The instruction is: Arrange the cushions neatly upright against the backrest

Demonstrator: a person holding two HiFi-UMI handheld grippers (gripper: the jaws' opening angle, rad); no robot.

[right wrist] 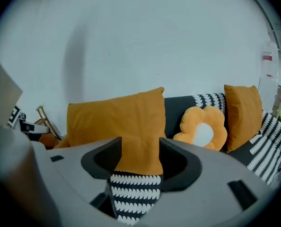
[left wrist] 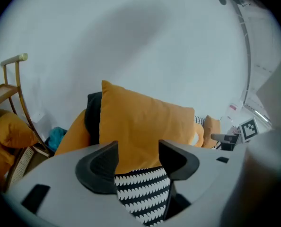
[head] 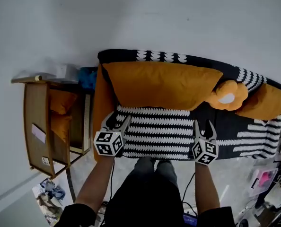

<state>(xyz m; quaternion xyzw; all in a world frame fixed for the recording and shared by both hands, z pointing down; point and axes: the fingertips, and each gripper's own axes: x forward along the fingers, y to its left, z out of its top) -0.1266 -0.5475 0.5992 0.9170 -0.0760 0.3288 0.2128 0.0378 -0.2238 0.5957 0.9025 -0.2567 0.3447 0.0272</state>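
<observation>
A large orange cushion (head: pixel 162 84) (left wrist: pixel 140 122) (right wrist: pixel 117 122) stands upright against the backrest of the black sofa with white scallop stripes (head: pixel 164 136). To its right leans an orange flower-shaped cushion (head: pixel 228 96) (right wrist: pixel 202 126), then a smaller orange cushion (head: pixel 266 103) (right wrist: pixel 242 112). Another orange cushion (head: pixel 101 103) (left wrist: pixel 72 131) lies at the sofa's left end. My left gripper (head: pixel 118 121) (left wrist: pixel 138 157) and right gripper (head: pixel 203 125) (right wrist: pixel 140 157) hover over the seat in front of the large cushion. Both are open with nothing between the jaws.
A wooden chair (head: pixel 36 122) holding orange cushions (head: pixel 60 112) stands left of the sofa, with a blue cloth (head: pixel 87 77) between them. Loose items lie on the floor at lower left (head: pixel 48 197) and at right (head: pixel 268 178). A white wall rises behind the sofa.
</observation>
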